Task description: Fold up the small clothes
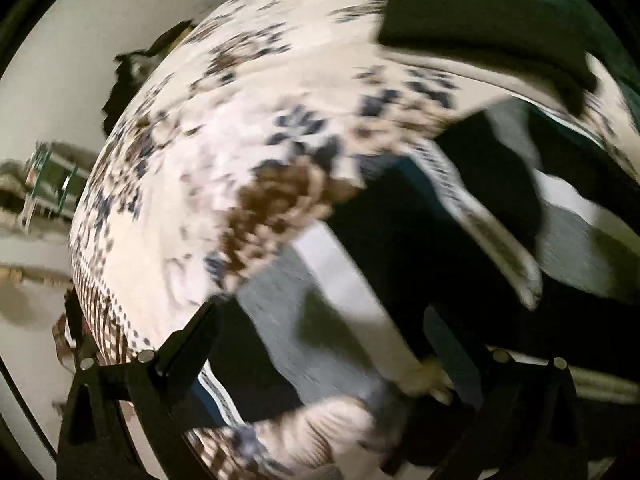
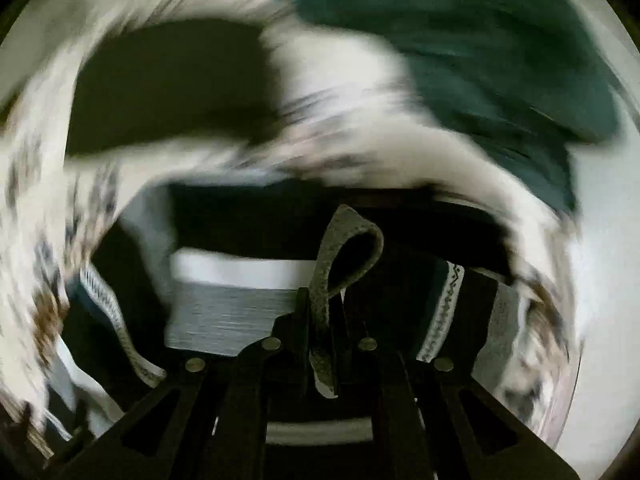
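Both views are smeared by motion, so fine detail cannot be read. In the right wrist view, the right hand-held gripper (image 2: pixel 326 312) is seen with its jaws drawn together, and a grey strip of fabric (image 2: pixel 348 240) is pinched between them; the strip rises above the fingertips and curls over into a small loop. Behind it a colour-blocked garment (image 2: pixel 236 288) in black, white and grey bands is spread out, with a patterned trim band (image 2: pixel 444 308) running down at its right side. In the left wrist view, the left hand-held gripper (image 1: pixel 320 344) is seen with its two black fingers (image 1: pixel 188 344) standing well apart, and the same garment (image 1: pixel 340 280) is stretched across the gap between them; whether the pads touch the cloth cannot be told through the blur. The garment is laid on a round surface covered by a pale floral cloth (image 1: pixel 224 128) printed with brown and dark blue blossoms. A dark folded piece of clothing (image 1: pixel 472 20) is seen lying near the far edge of that cloth, and in the right wrist view a dark green fabric (image 2: pixel 480 48) is seen beside it to the upper right. A pale wall (image 1: pixel 80 40) is visible beyond the cloth's edge in the left wrist view.
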A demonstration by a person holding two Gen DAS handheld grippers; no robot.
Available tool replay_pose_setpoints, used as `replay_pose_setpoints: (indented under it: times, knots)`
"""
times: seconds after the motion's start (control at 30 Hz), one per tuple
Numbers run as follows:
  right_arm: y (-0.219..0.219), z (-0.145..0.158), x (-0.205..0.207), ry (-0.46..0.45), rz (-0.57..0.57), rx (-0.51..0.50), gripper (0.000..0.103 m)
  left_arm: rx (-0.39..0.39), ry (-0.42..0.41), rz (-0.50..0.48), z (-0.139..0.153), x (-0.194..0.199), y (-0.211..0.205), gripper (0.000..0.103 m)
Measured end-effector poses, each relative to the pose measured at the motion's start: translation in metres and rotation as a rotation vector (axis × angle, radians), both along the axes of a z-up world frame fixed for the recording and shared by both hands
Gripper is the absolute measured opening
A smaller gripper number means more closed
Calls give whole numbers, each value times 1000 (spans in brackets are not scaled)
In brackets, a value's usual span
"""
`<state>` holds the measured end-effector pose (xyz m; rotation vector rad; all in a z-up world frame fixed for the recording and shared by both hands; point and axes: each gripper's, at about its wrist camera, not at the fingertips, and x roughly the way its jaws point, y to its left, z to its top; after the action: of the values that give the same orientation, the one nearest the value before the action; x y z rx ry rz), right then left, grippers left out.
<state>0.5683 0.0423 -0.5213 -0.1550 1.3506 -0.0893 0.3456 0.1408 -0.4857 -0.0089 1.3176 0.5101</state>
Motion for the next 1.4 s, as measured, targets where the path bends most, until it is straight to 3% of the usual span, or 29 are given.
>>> replay_pose_setpoints:
  times: [0.1,0.17,0.33,0.5,0.57,0.6,0.7,0.83,0.97,1.1,1.17,1.2,1.23,1.3,1.33,1.37,1.4]
  knots:
    - [83,-54,11,86,133,-92,8,5,-3,38,-9,5,30,103]
    - [109,-70,12,91,158,-114,8,7,-12,54,-13,6,45,103]
    - [149,-72,5,80,199,-145,8,-4,-6,79,-23,4,67,103]
    - [162,-69,6,82,231,-141,8,-29,-3,111,-25,0,80,103]
    - [153,-75,14,128,224,-99,10,-35,0,114,-24,-2,86,103]
    - [143,-74,15,145,208,-49,19,-40,-4,116,-21,-5,89,103]
    - [96,-50,7,150,119,138,66,-78,-12,156,-8,-29,108,103]
    - [31,-18,-38,118,23,199,69,-190,-11,327,7,-106,151,103]
    - [-22,-23,-90,177,-75,218,69,-341,63,536,-16,-191,190,103]
    - [-52,-46,-137,239,-125,187,69,-525,28,694,-60,-223,223,103]
    - [-57,-56,-153,253,-128,167,69,-605,-35,708,-79,-216,232,102]
    - [-58,-60,-160,257,-124,157,69,-617,-49,689,-91,-207,234,99]
    - [-59,-64,-166,260,-119,150,69,-609,-42,675,-97,-200,233,90]
    - [-59,-71,-175,268,-103,137,69,-554,-43,619,-99,-183,230,64]
    - [-59,-72,-179,271,-97,127,69,-534,-63,593,-93,-179,229,23]
    - [-61,-73,-183,271,-93,117,69,-530,-108,562,-82,-175,229,5]
    - [-62,-72,-185,269,-94,113,69,-521,-130,556,-73,-174,232,5]
